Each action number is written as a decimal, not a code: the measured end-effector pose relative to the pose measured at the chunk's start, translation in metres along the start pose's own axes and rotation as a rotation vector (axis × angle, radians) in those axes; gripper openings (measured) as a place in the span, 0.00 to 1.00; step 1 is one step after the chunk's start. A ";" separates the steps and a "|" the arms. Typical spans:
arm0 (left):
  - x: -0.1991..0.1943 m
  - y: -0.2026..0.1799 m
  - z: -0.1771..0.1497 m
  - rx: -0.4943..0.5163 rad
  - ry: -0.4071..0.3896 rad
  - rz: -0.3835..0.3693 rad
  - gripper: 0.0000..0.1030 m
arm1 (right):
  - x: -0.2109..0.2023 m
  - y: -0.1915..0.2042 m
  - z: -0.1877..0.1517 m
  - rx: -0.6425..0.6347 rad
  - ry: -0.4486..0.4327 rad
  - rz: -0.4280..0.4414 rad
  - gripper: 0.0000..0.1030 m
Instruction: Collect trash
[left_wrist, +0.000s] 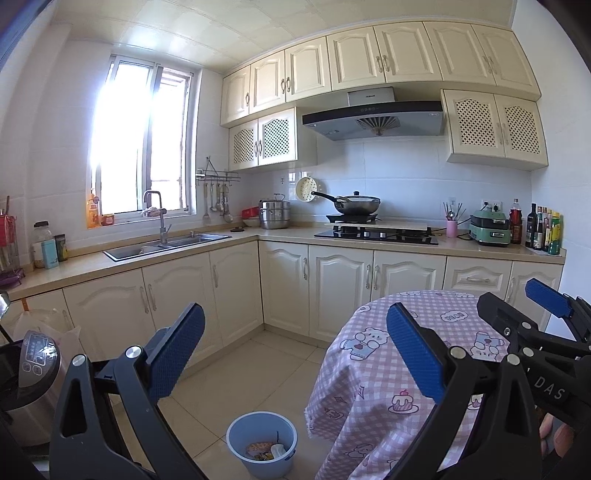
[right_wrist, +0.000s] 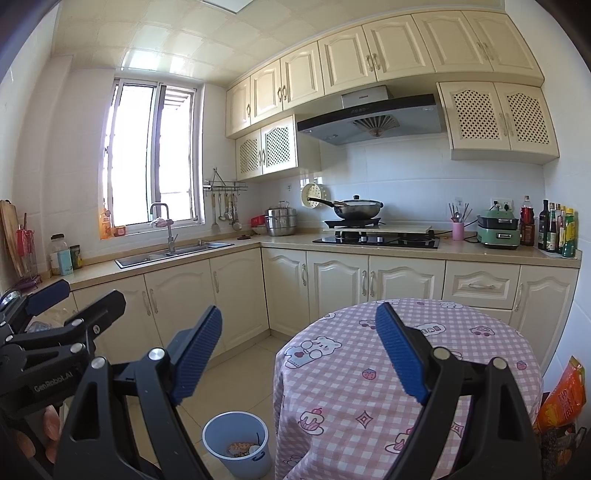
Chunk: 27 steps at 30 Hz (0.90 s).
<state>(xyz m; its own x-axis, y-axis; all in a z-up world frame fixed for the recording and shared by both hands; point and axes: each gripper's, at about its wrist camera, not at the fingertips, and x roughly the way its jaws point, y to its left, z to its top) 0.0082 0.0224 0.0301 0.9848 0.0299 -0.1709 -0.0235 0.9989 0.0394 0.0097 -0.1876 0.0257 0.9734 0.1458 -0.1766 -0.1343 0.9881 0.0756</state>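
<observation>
- The left gripper (left_wrist: 295, 354) is held in the air with its blue pads spread wide and nothing between them.
- The right gripper (right_wrist: 299, 354) is likewise wide open and empty; it also shows at the right edge of the left wrist view, beside the table.
- A blue bin (left_wrist: 261, 443) stands on the tiled floor just beside the round table (left_wrist: 373, 369), at its left foot.
- Trash (left_wrist: 264, 451) lies at the bottom of the bin: a printed wrapper, something white, and a thin dark stick leaning against the wall.
- The table wears a pink checked cloth (right_wrist: 351, 387) with bear and cake prints that hangs down close to the floor.
- An orange packet (right_wrist: 563, 395) sits at the right of the table, low in the right wrist view.
- Behind, a counter runs along two walls with a sink (left_wrist: 166, 245) under the window and a wok (left_wrist: 356, 205) on the hob.
- Bottles (right_wrist: 557, 230) stand at the counter's right end.
- A steel appliance (left_wrist: 33, 373) stands at the left edge.
</observation>
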 end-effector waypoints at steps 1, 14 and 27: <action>0.000 0.000 0.000 -0.001 0.001 0.001 0.93 | 0.000 0.001 0.000 -0.001 0.001 0.001 0.81; 0.002 0.002 0.000 -0.007 0.011 0.007 0.93 | 0.003 0.002 -0.004 -0.006 0.010 0.008 0.81; 0.020 0.006 -0.005 -0.010 0.058 0.024 0.93 | 0.023 -0.005 -0.005 -0.007 0.039 0.005 0.81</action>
<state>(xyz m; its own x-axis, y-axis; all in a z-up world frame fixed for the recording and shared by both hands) 0.0272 0.0288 0.0223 0.9723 0.0552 -0.2269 -0.0487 0.9982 0.0341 0.0316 -0.1891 0.0166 0.9649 0.1521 -0.2139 -0.1403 0.9877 0.0695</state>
